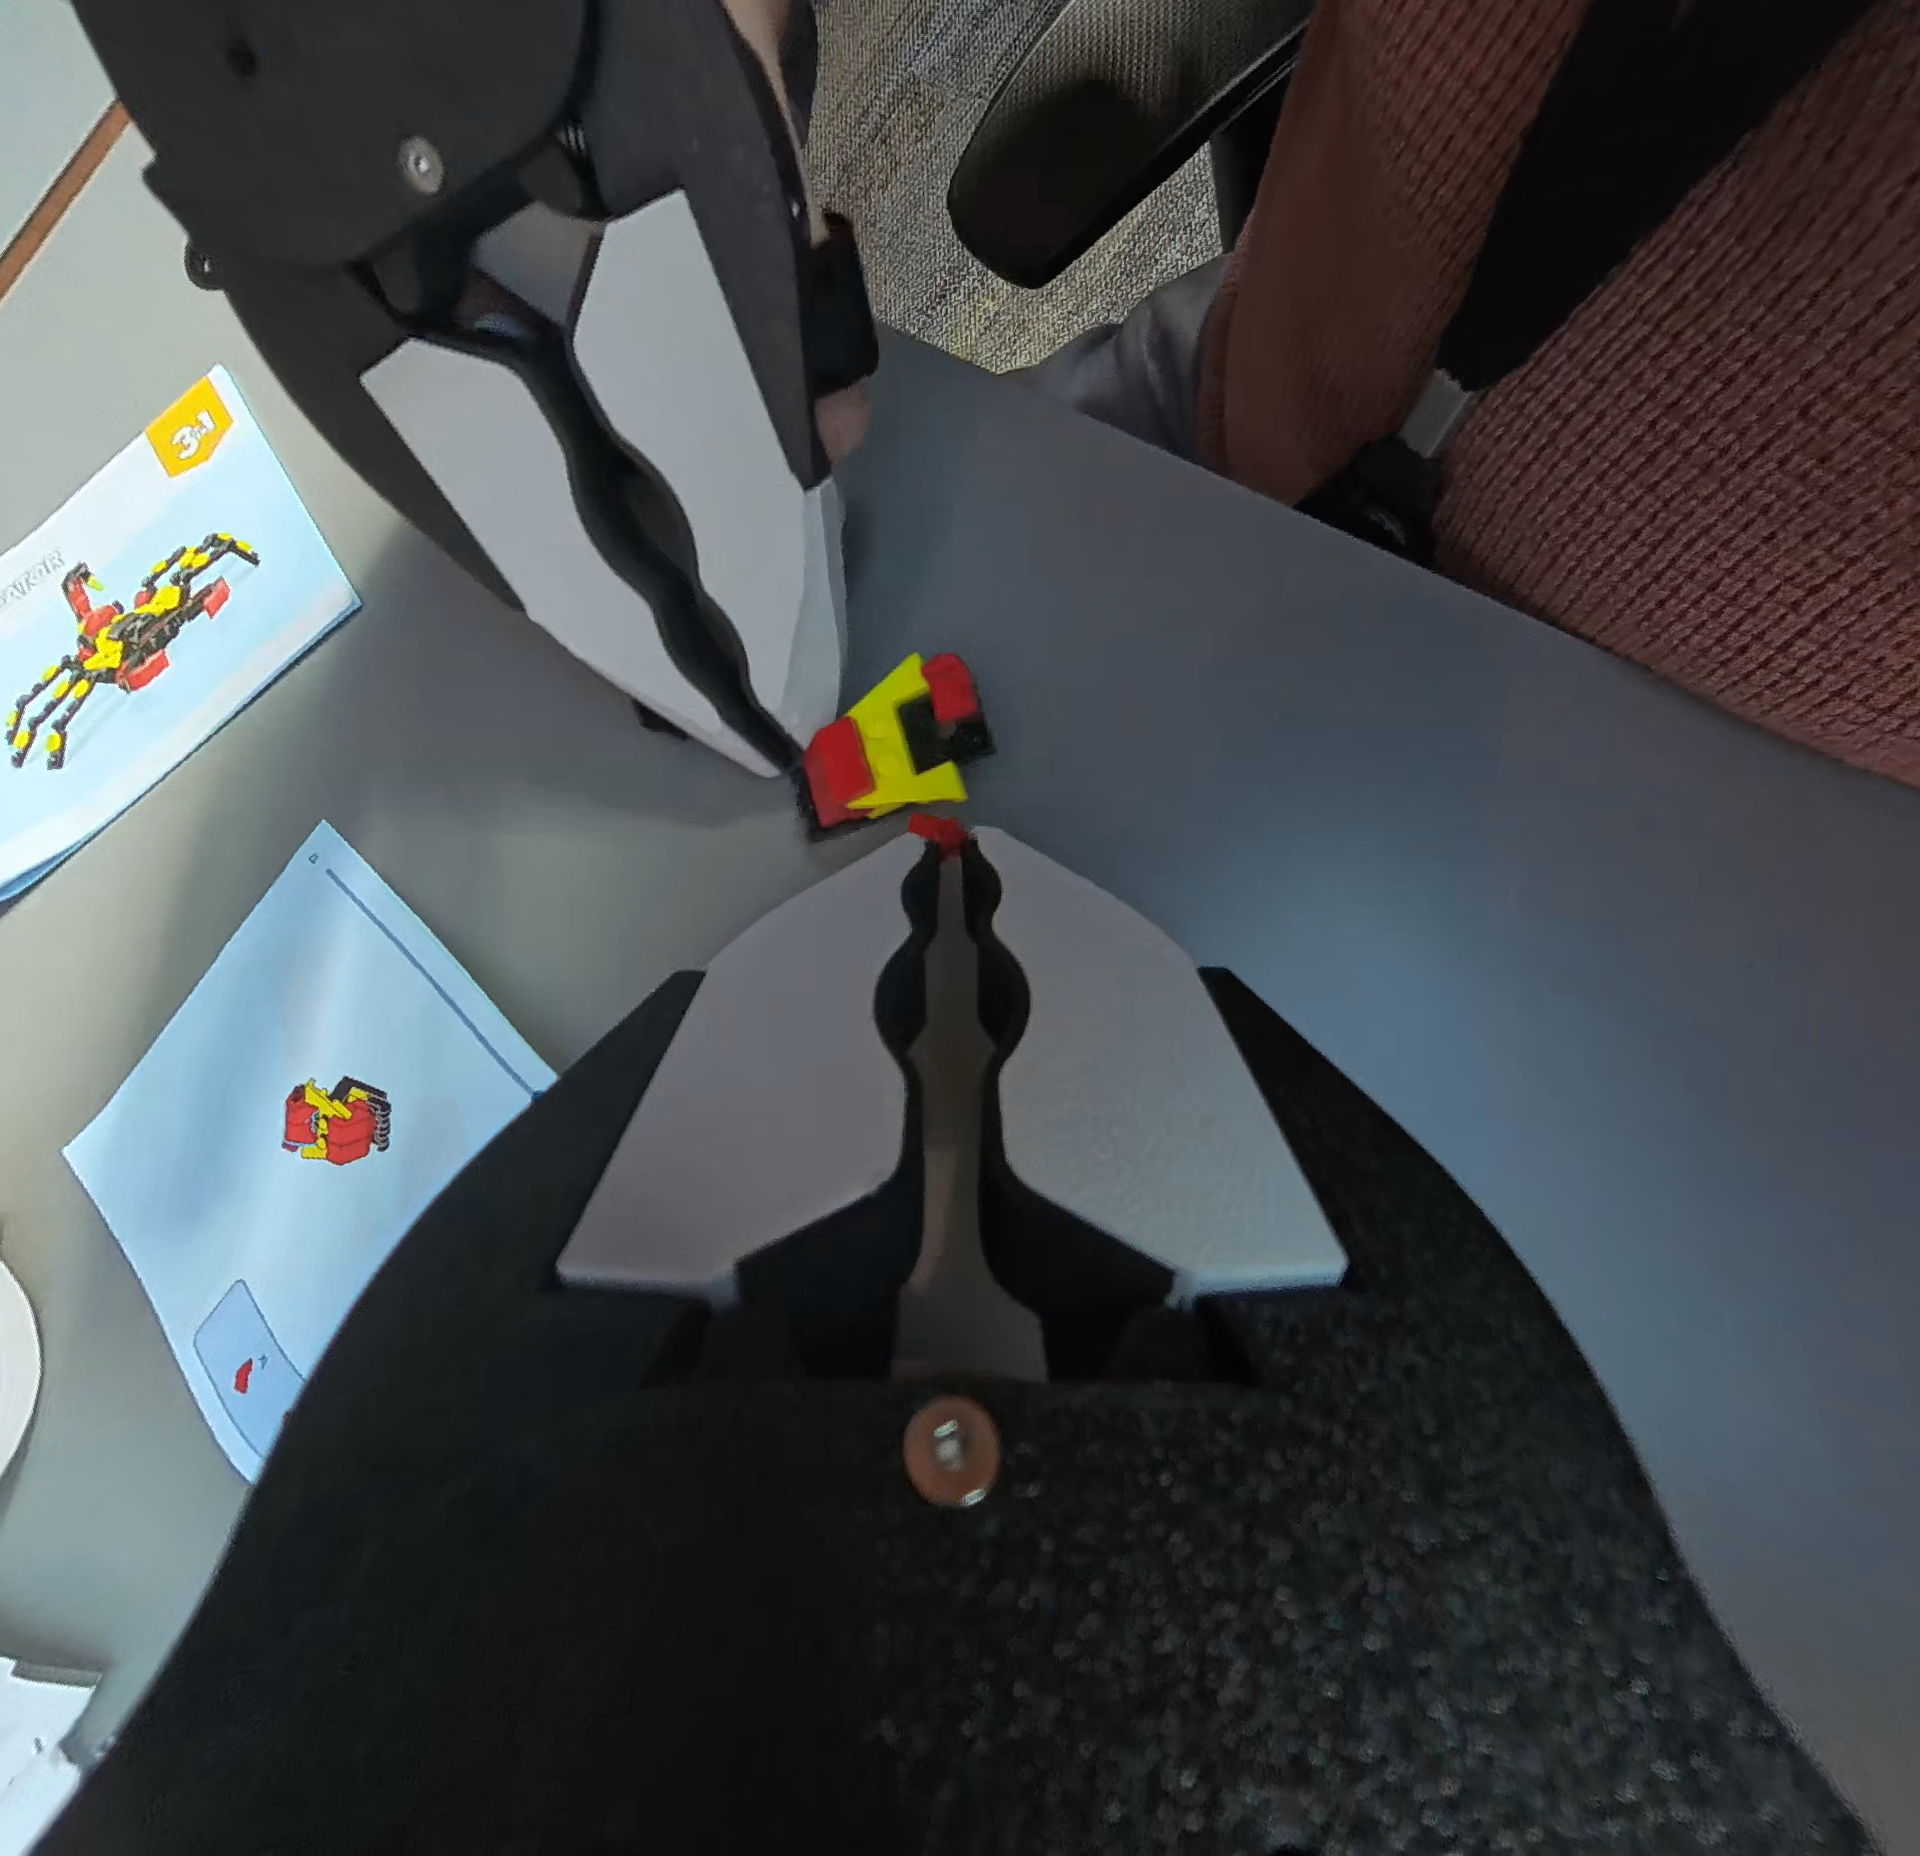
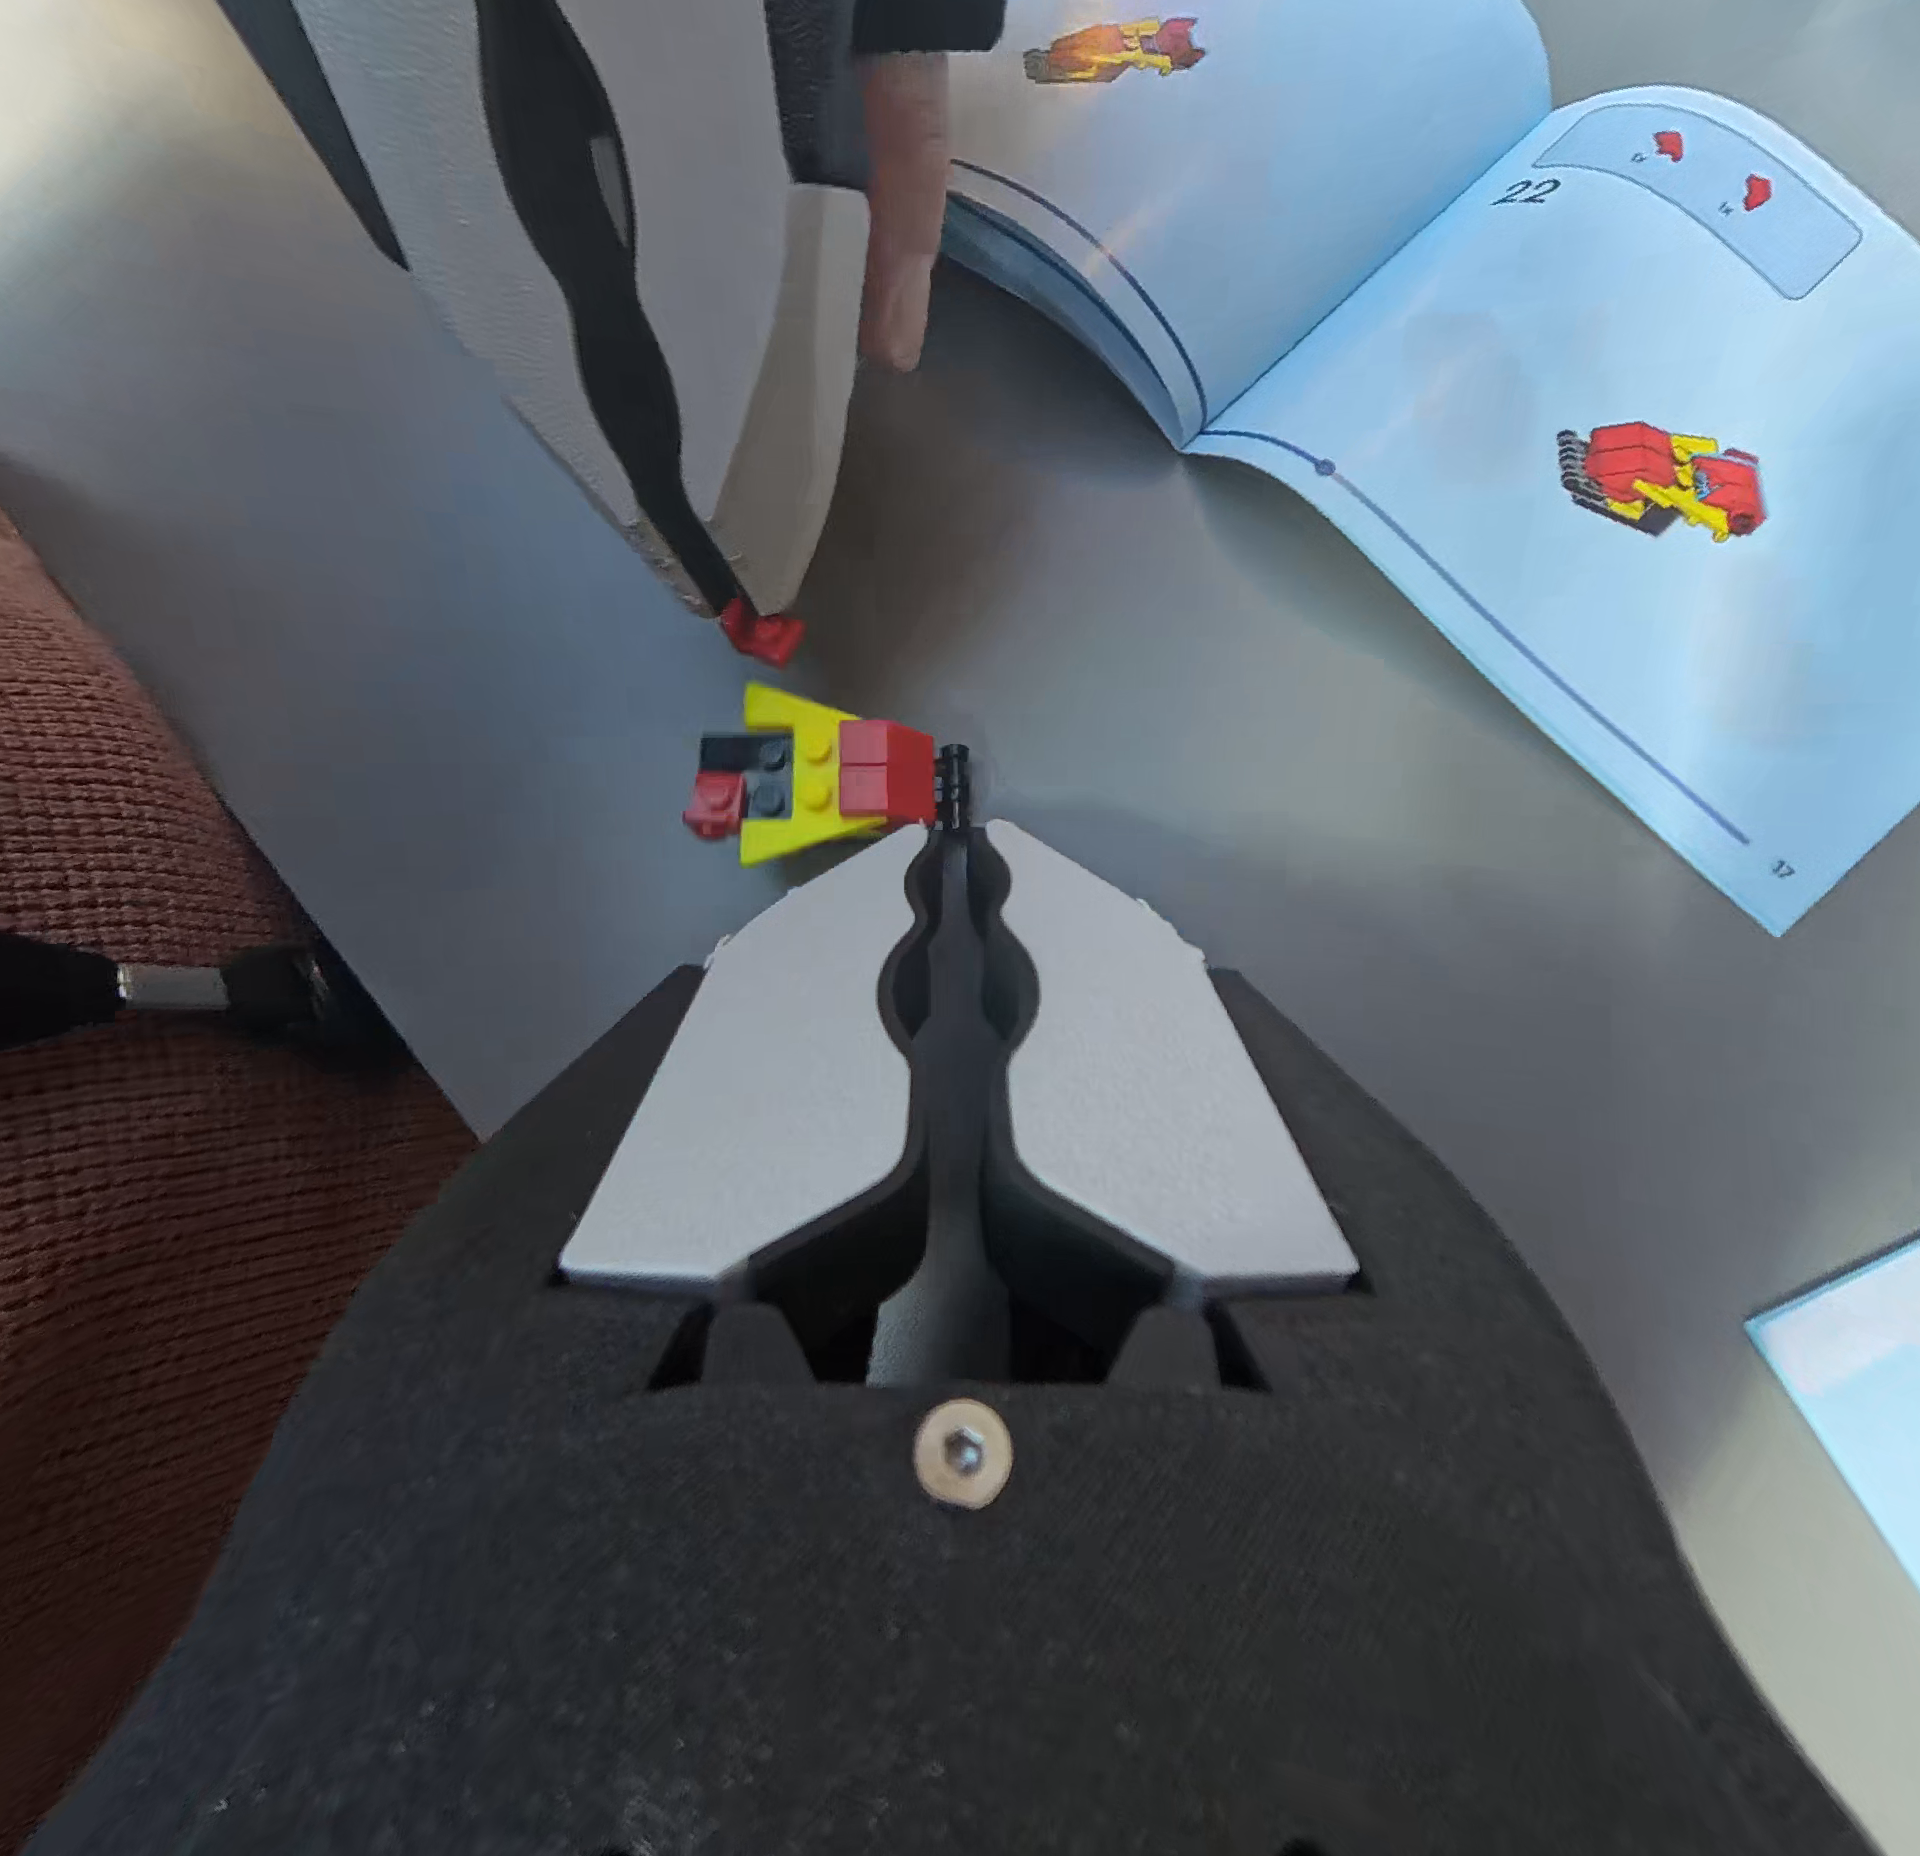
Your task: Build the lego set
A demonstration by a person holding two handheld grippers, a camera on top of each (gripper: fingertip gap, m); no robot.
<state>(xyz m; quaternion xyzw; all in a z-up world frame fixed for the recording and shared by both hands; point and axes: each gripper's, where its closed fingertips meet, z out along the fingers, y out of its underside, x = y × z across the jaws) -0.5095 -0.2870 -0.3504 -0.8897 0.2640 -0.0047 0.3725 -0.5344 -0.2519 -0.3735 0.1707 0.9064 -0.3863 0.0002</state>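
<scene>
On the grey table [image 2: 1195, 663], near the open booklet [image 2: 1558, 404], my right gripper [image 2: 954, 838] pinches the light, brittle model [image 2: 831, 783] by its black end; my left gripper [image 1: 943, 850] is clamped on a tiny, slippery red piece [image 1: 935, 830].

1. Open instruction booklet [image 2: 1507, 476]: printed step number on the right page, small page number at the lower corner.
2. Second booklet [image 1: 156, 611] on worktop: yellow corner badge with print; title lettering partly cut off.
</scene>
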